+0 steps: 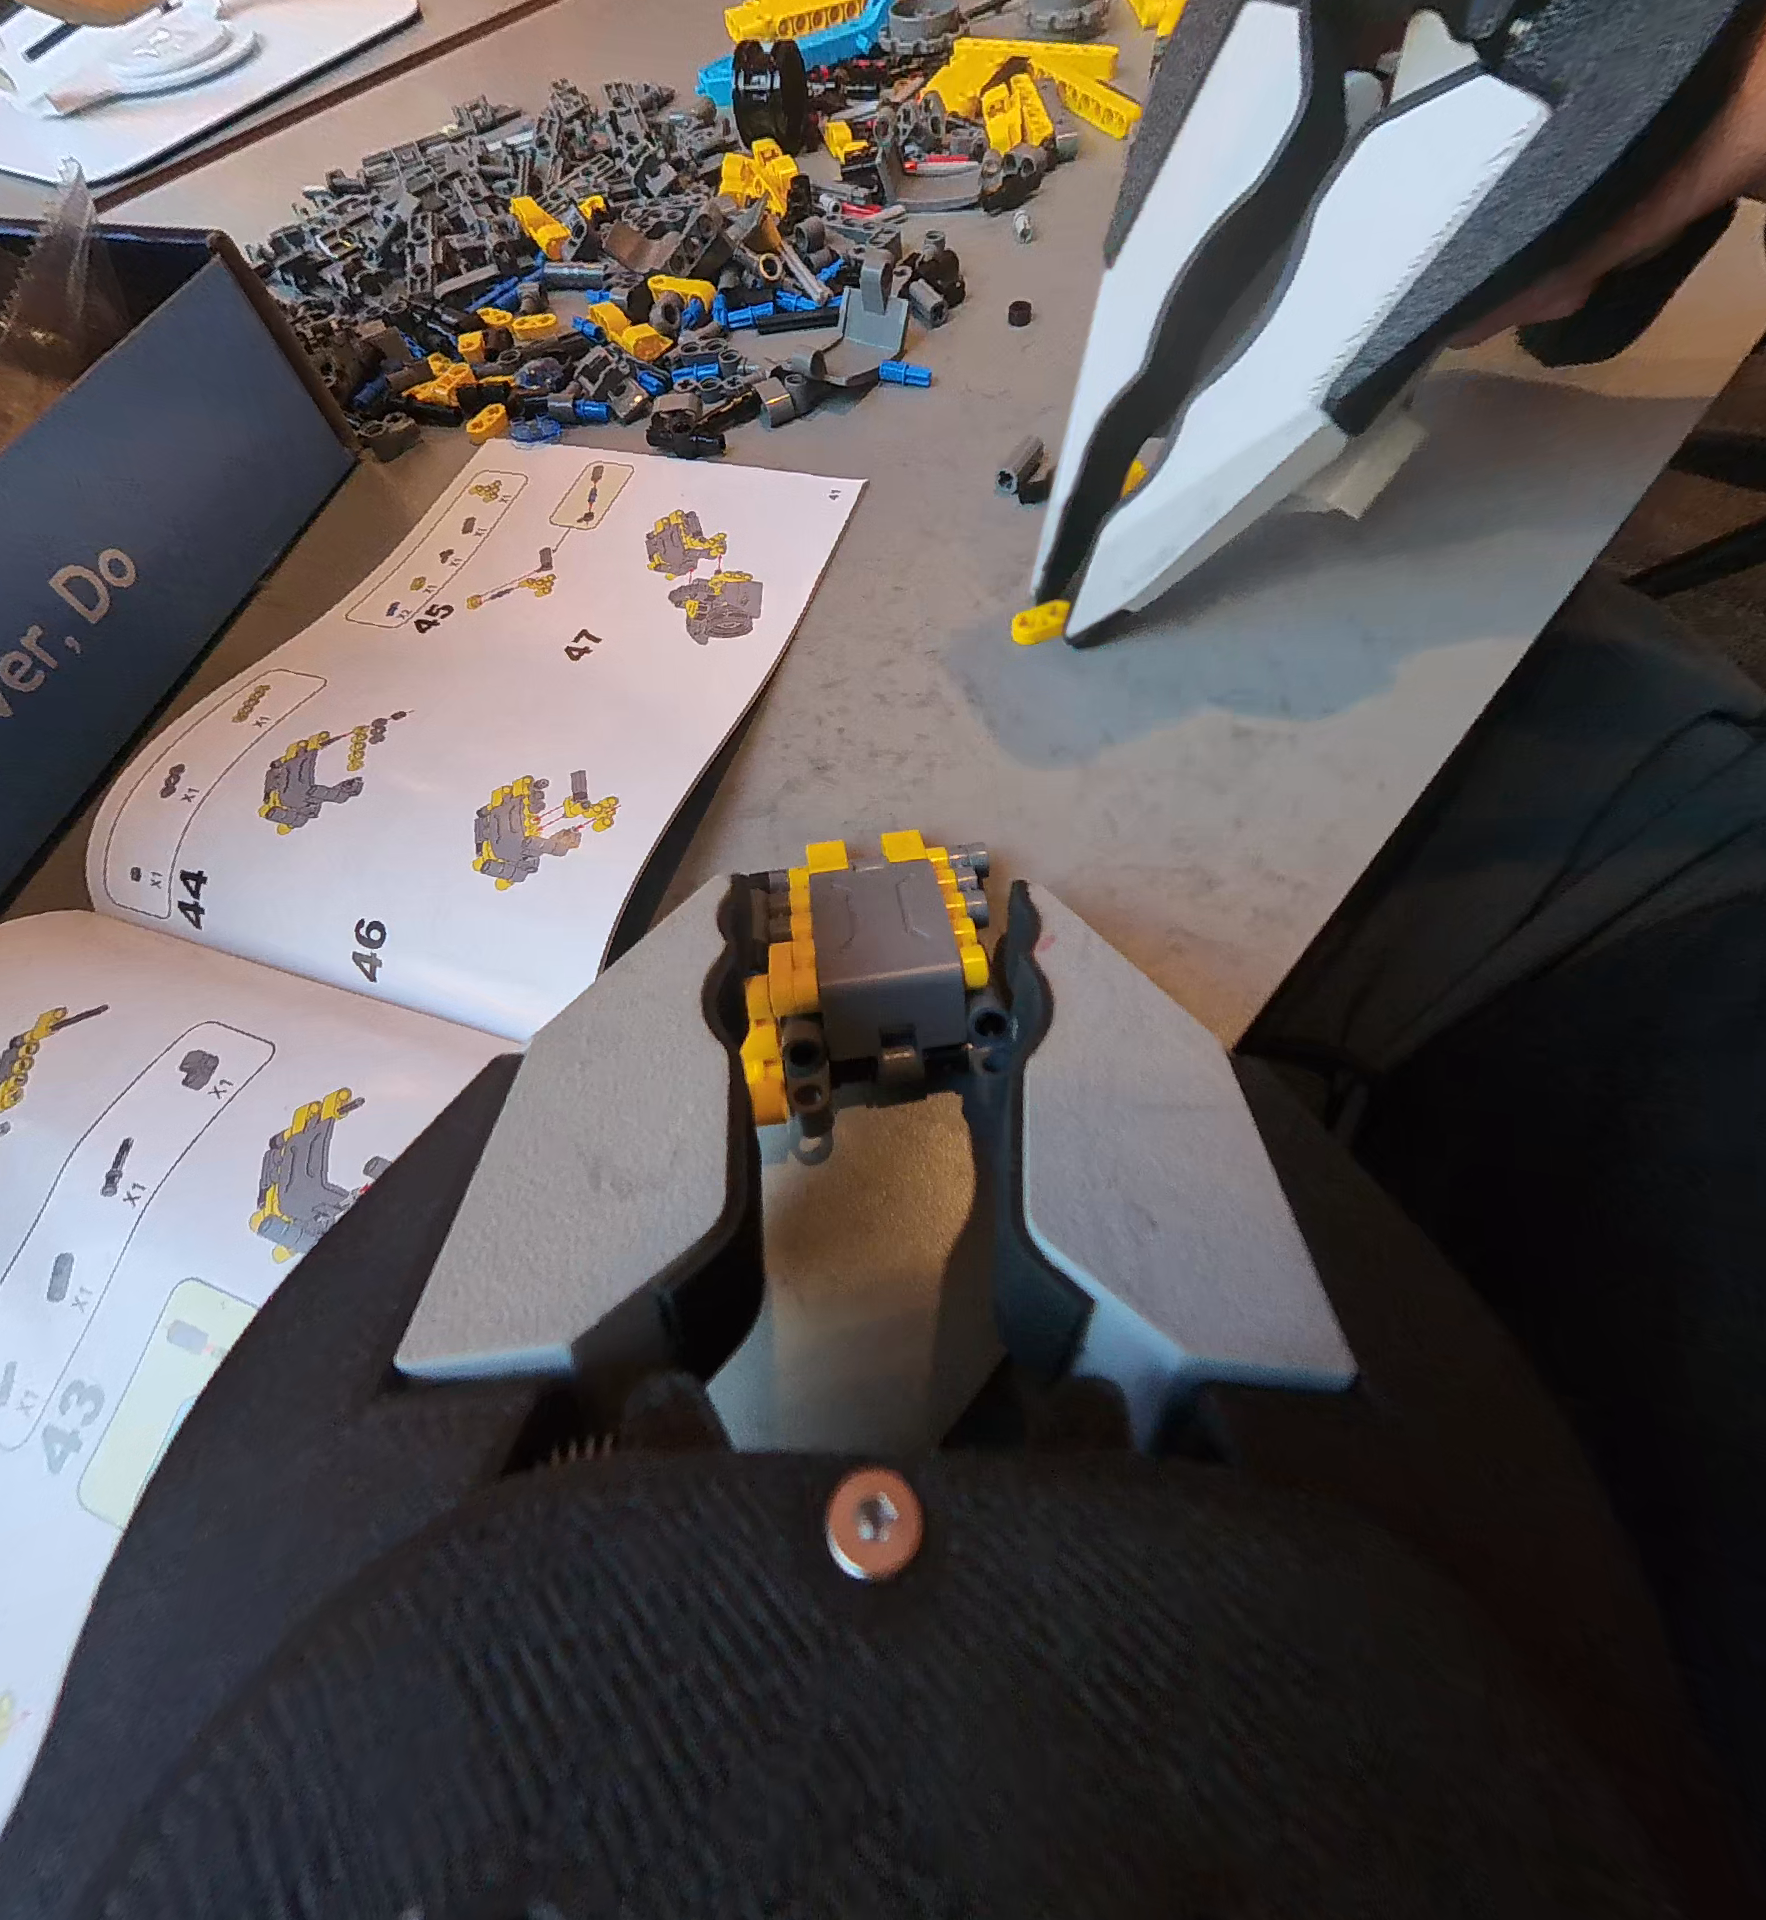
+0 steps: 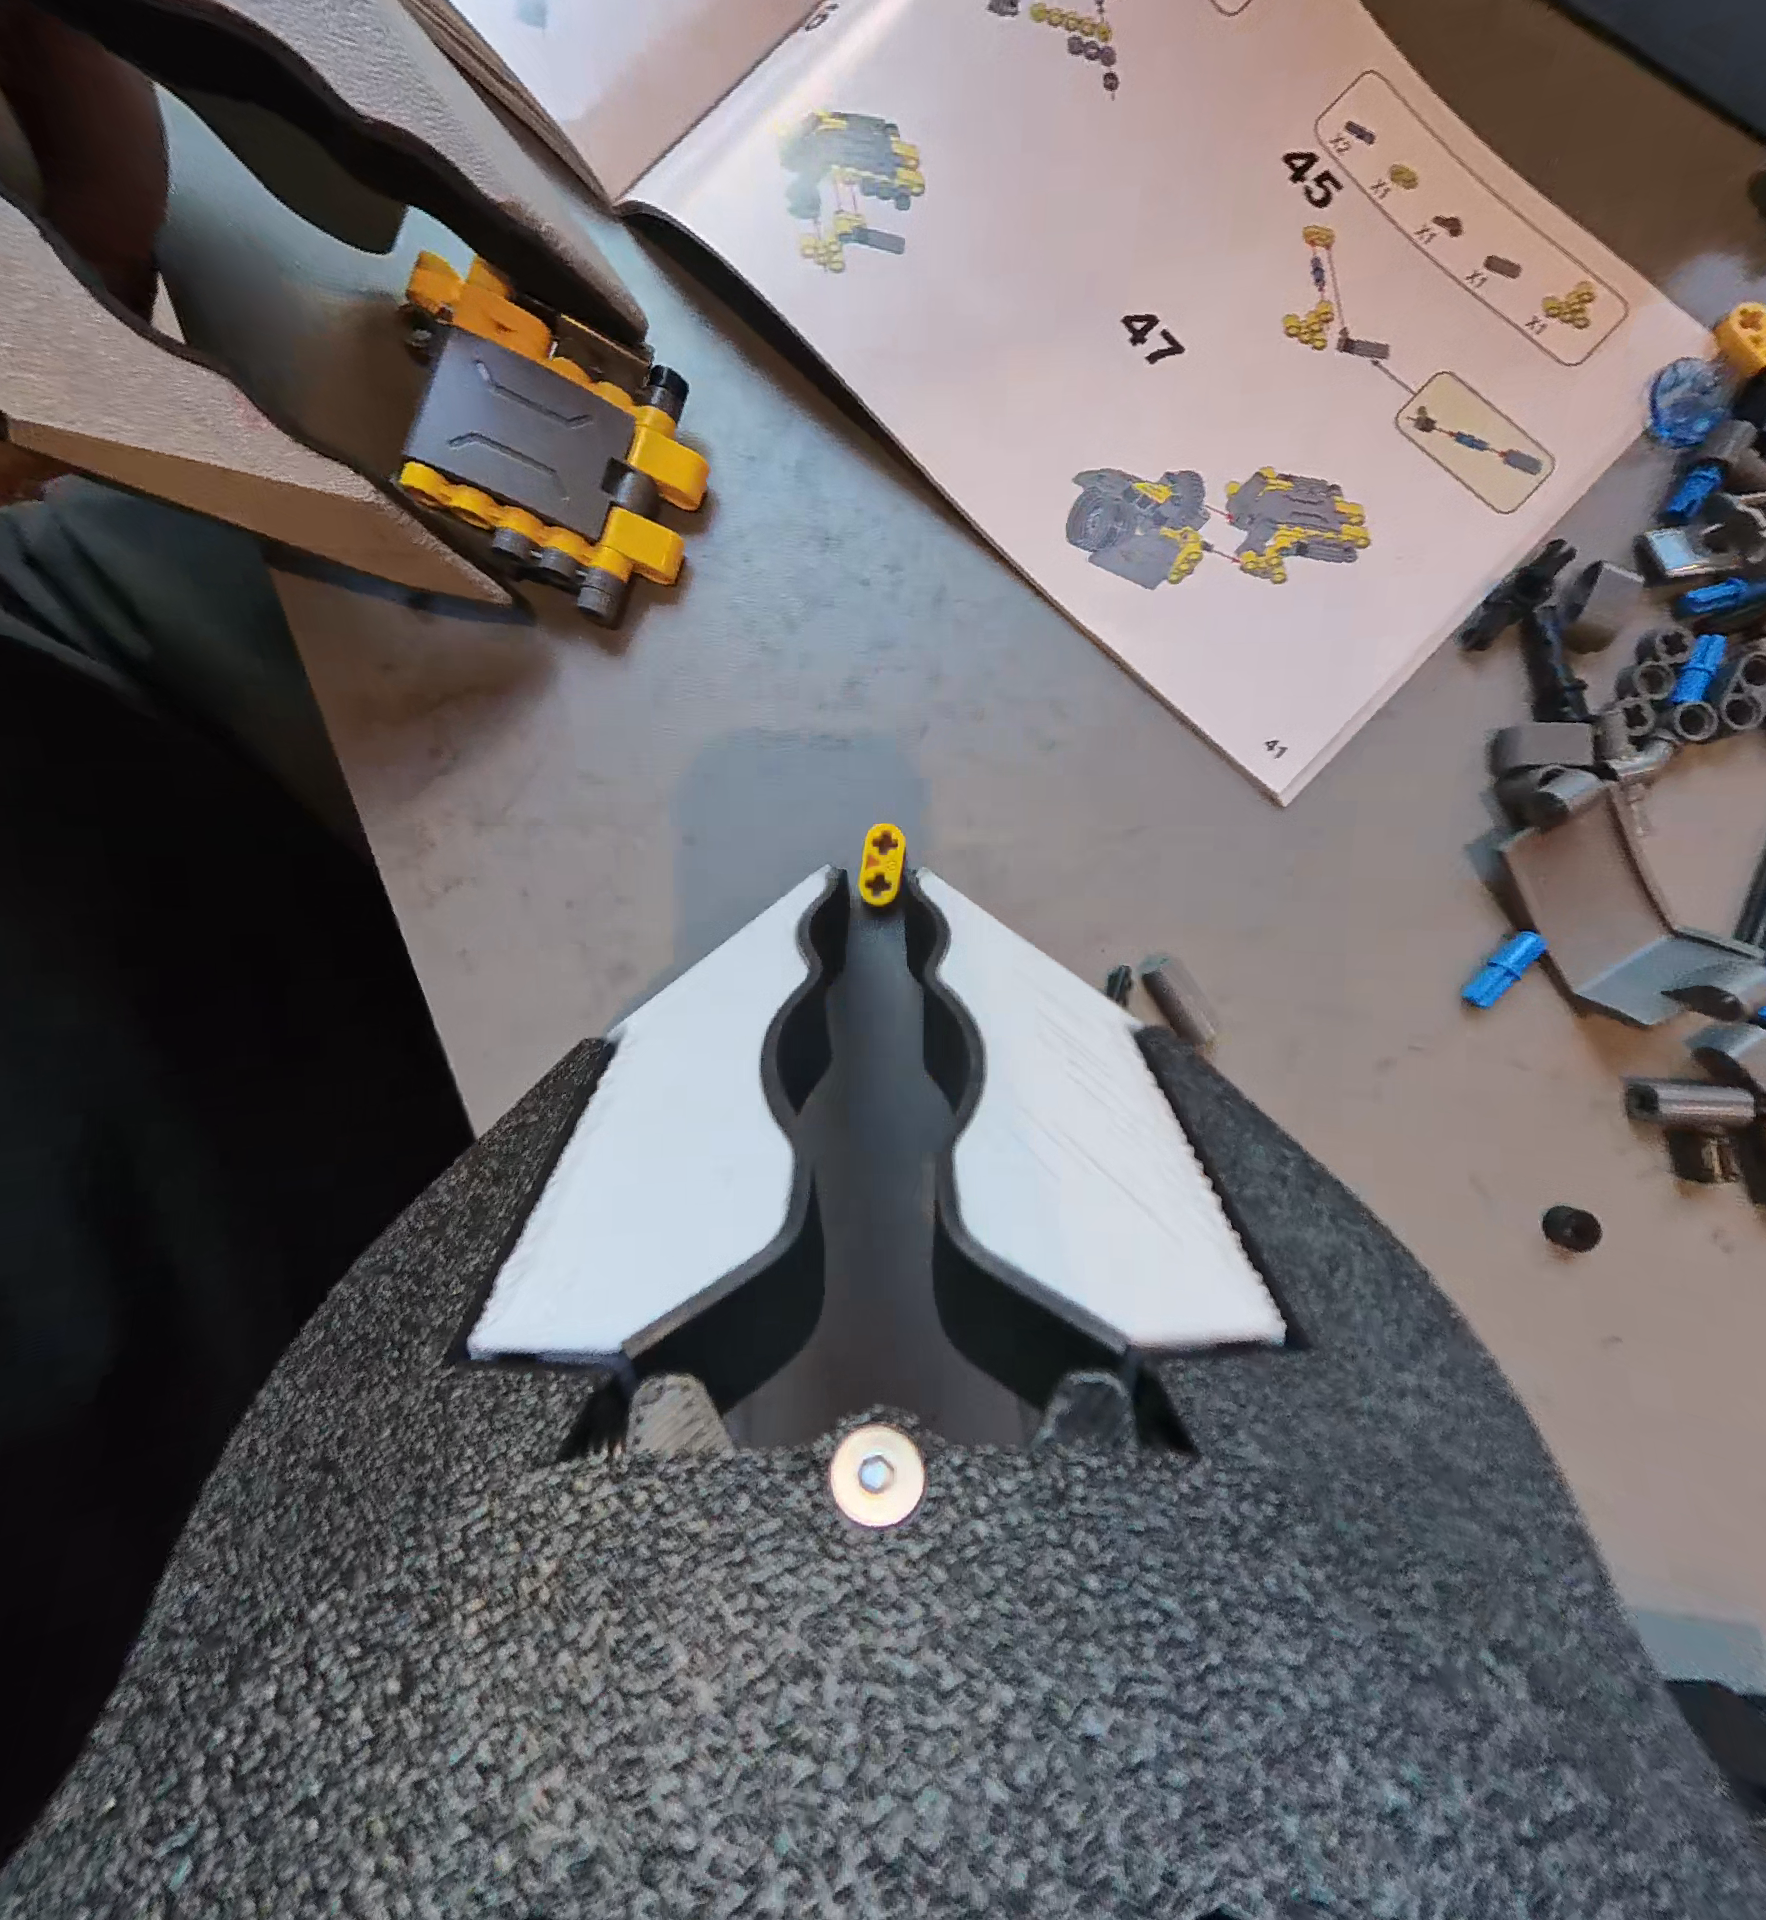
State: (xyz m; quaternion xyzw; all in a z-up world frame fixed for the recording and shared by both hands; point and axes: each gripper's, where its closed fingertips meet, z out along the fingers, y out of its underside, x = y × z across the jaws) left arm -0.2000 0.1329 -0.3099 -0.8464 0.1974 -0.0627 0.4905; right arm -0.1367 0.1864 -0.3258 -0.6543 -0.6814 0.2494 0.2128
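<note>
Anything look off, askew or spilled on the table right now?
Nothing looks damaged. The loose building pieces lie in an unsorted heap on the table, with strays such as a black ring apart. The open instruction booklet curls up along its edge. Both grips look square.

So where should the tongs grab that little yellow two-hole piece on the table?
Across its narrow middle, pinching the two long flat sides of the yellow two-hole piece, coming down from above. It lies flat on the table, so only the sides are exposed.
</note>
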